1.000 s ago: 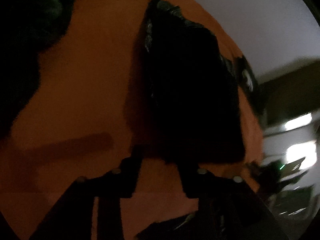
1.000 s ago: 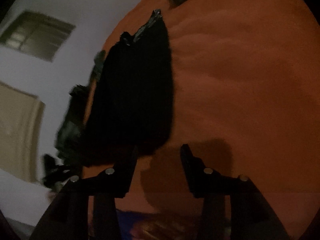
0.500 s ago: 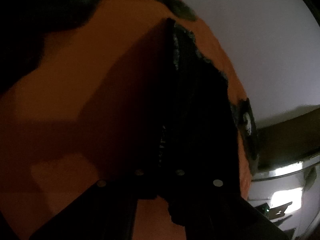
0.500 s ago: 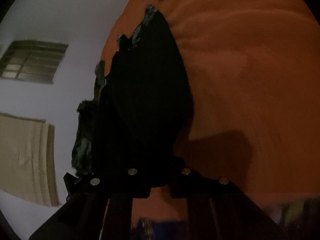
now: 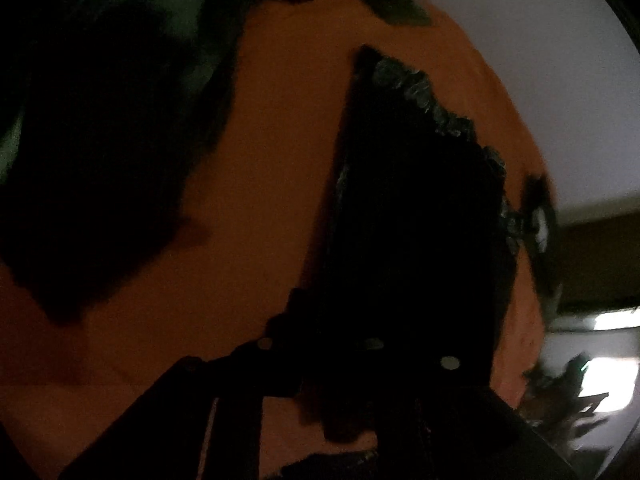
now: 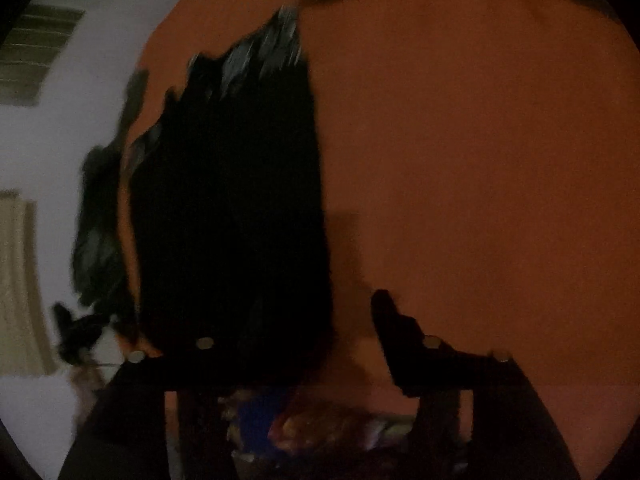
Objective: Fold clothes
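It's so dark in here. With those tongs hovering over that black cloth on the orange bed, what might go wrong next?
The black garment lies near the edge of the orange cover; a careless tug might slide it off. The dim, blurred view makes its edges hard to judge, so the next pinch could miss. The right tongs and left tongs are both opening; whether cloth sits between the left fingers is too dark to tell, so a corner might snag and spoil the fold.
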Motion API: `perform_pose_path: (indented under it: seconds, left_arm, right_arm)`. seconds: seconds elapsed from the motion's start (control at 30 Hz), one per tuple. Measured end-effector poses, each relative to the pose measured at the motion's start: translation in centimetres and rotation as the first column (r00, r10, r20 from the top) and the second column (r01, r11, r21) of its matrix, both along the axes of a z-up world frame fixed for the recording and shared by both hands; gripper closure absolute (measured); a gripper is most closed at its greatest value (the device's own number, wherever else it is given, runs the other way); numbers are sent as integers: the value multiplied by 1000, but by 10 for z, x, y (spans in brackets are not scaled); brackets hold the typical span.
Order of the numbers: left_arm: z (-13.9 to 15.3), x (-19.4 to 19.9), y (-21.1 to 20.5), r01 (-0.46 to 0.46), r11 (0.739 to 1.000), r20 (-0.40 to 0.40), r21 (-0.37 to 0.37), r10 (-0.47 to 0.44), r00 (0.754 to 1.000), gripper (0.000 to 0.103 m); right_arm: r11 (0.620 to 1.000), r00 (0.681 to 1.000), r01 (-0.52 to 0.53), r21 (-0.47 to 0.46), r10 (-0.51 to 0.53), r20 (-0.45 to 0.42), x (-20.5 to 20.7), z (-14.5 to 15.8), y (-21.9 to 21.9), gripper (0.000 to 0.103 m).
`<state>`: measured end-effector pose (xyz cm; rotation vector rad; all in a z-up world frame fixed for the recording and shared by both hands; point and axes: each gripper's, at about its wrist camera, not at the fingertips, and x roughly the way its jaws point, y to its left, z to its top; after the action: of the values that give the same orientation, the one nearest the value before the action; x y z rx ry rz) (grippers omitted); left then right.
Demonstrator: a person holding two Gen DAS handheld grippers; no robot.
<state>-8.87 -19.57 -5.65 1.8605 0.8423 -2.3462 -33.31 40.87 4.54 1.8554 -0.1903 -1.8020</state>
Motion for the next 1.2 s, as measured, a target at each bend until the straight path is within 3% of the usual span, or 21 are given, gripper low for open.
perform_pose_path:
  seconds: [0.07,0.17,0.27,0.37,0.43,0.5,0.57,0.67,0.77,0.8,0.87,0.93,1.0,1.07,1.1,1.2]
  left_arm:
    - [1,-32,-3,18,998,15,-55,-18,1000,56]
    - [-22,-92,1,7,993,25,-115,-5,1000,55]
    - [-53,-139,14,-13,996,-23,-90,11,1000,55]
    - [-79,-161,11,-64,998,-8,-21,64,998,55]
    - [-80,-165,3,-148,989,-69,-8,147,987,55]
    - [-84,-171,-7,-172,985,-94,28,174,980,54]
    - [-91,-178,-10,-171,984,-77,51,175,982,54]
    - [-99,-180,-13,-146,987,-73,62,151,986,54]
    - [-98,-173,-20,-143,984,-121,106,156,980,53]
    - [-94,-170,-21,-134,986,-169,103,150,974,62]
    - [-84,-168,-14,-109,994,-223,10,109,969,101]
    - [-71,-167,-9,-125,988,-253,-93,98,962,100]
    - [-54,-152,-20,-228,962,-319,-147,172,932,101]
    - [-52,-148,-33,-248,962,-322,-114,200,925,101]
    - [-53,-147,-38,-254,960,-315,-119,206,927,101]
    - [-68,-158,-51,-211,978,-253,1,204,946,101]
  right_arm:
    - [999,999,5,36,-3,-51,-46,11,-16,38]
    - [1000,992,-23,17,25,-123,-100,3,-43,37]
    - [998,986,-64,-22,60,-155,-142,-31,-77,37]
    - [995,985,-80,-57,70,-158,-148,-61,-98,37]
    - [989,982,-106,-99,88,-168,-149,-80,-113,37]
    - [983,981,-112,-144,87,-171,-145,-90,-122,45]
    - [977,983,-111,-181,82,-164,-141,-98,-126,70]
    - [978,982,-101,-182,68,-177,-137,-107,-130,92]
    - [973,980,-89,-212,48,-193,-135,-103,-128,100]
    - [972,979,-65,-226,18,-205,-133,-97,-123,100]
    - [983,971,3,-181,-46,-234,-128,-83,-112,101]
    - [981,960,94,-171,-135,-245,-120,-67,-94,101]
    - [968,936,188,-168,-229,-269,-110,-51,-70,101]
    - [963,921,225,-150,-261,-289,-103,-44,-55,101]
    - [968,932,204,-147,-238,-273,-102,-49,-52,101]
    - [982,949,154,-108,-177,-260,-106,-64,-54,99]
